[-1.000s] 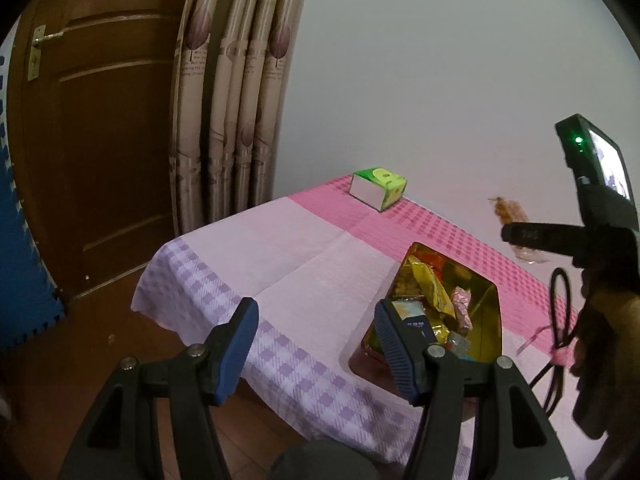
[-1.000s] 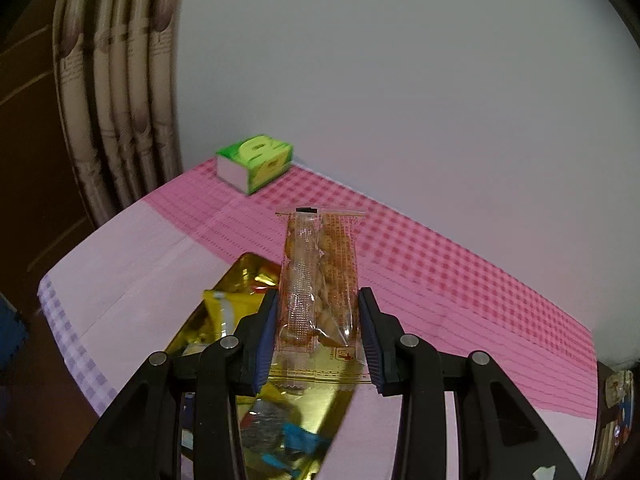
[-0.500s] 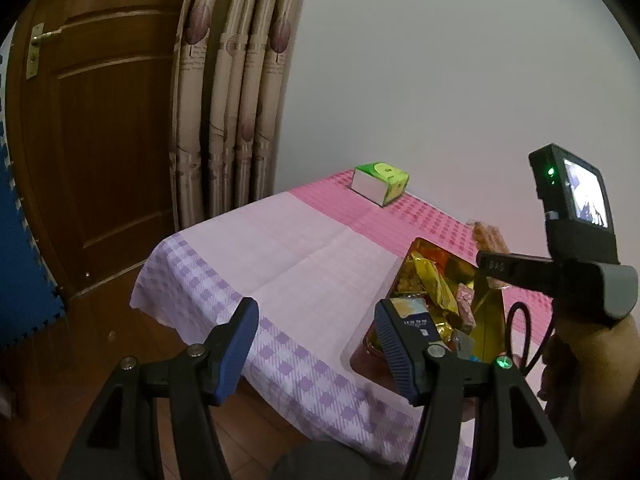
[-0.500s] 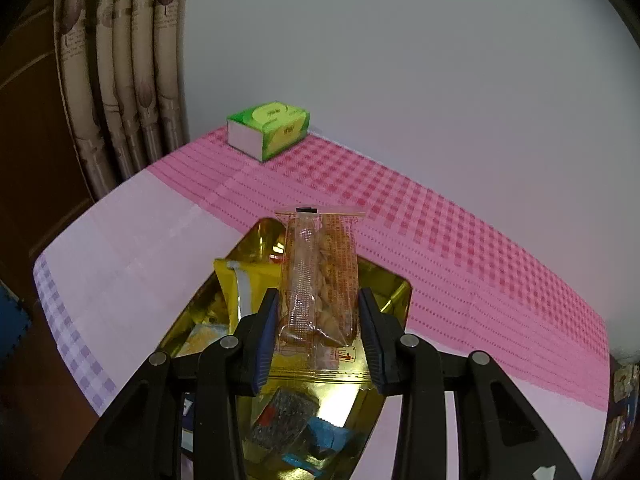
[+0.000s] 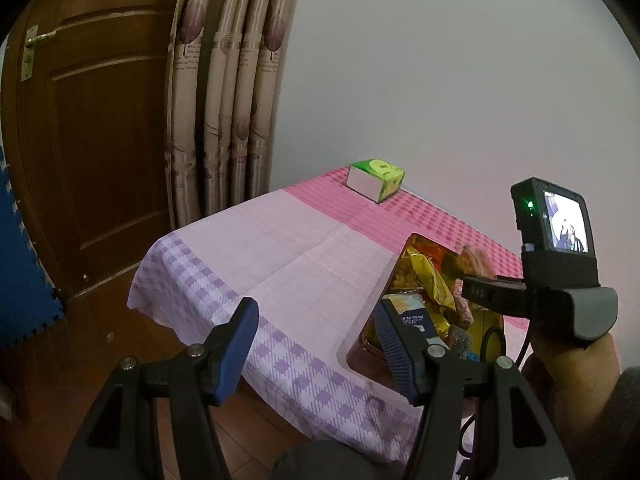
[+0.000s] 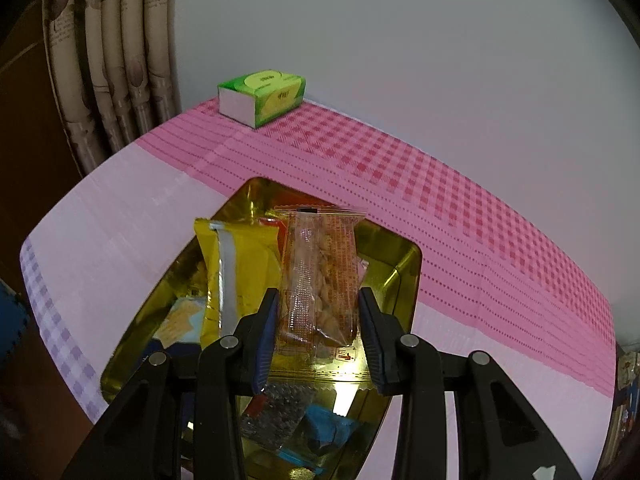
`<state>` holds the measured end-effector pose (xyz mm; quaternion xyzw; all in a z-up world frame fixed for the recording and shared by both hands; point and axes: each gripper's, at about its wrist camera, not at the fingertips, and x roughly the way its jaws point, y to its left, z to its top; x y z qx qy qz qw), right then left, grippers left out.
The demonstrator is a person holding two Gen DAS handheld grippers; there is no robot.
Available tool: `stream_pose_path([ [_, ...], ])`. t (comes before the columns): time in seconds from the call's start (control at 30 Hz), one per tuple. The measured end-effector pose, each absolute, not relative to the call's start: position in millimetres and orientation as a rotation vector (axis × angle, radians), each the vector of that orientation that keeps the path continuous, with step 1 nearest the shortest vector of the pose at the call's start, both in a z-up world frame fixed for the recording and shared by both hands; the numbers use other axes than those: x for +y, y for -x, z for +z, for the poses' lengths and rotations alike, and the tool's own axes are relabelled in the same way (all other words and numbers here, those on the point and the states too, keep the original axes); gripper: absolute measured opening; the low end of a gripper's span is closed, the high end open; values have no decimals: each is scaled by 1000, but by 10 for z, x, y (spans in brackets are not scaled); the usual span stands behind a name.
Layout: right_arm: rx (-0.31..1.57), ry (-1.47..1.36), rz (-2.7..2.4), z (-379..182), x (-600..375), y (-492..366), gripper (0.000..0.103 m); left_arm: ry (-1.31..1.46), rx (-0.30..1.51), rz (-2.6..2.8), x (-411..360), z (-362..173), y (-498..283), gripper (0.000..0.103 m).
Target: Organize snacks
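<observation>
Left wrist view: the left gripper (image 5: pixel 312 344) hangs with its blue-padded jaws wide apart and nothing between them, at the near edge of the checked pink and lilac tablecloth (image 5: pixel 280 248). Just beside it stands the shiny gold rectangular tin (image 5: pixel 494 326), filled with wrapped snacks.

Right wrist view: the right gripper (image 6: pixel 318 332) clamps a clear orange-printed cracker packet (image 6: pixel 320 276) upright over the tin (image 6: pixel 404 276), beside a yellow foil bag (image 6: pixel 236 268). A green tissue box (image 6: pixel 262 98) sits at the far corner.

A room in a home, shown by a panelled wooden door (image 5: pixel 92 140), patterned curtains (image 5: pixel 228 92) hung beside it, a counter (image 5: pixel 280 248) covered by a pink and purple checked cloth, a green tissue pack (image 6: pixel 262 96) set by the plain wall
</observation>
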<state>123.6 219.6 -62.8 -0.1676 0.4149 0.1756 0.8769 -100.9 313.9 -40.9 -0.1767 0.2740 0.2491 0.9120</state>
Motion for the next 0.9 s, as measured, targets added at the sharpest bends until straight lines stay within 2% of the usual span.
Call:
stream_pose_path([
  [0.47, 926, 354, 359, -921, 2122, -1271, 36, 361, 570, 512, 3122, -419, 1005, 62],
  [0.6, 907, 303, 396, -895, 2037, -1229, 38, 360, 573, 508, 3117, -417, 999, 62],
  [0.63, 882, 303, 400, -848, 2016, -1190, 40, 359, 577, 504, 3113, -418, 988, 62],
  [0.7, 819, 300, 385, -706, 1936, -1064, 54, 357, 602, 489, 3089, -427, 966, 62],
  [0.73, 790, 278, 390, -627, 1866, -982, 69, 351, 600, 481, 3073, -424, 965, 62],
  [0.77, 771, 267, 392, -570, 1818, -912, 75, 341, 601, 477, 3055, -419, 960, 62],
  [0.9, 701, 306, 351, -451, 1625, -585, 82, 259, 603, 501, 2918, -372, 943, 62],
])
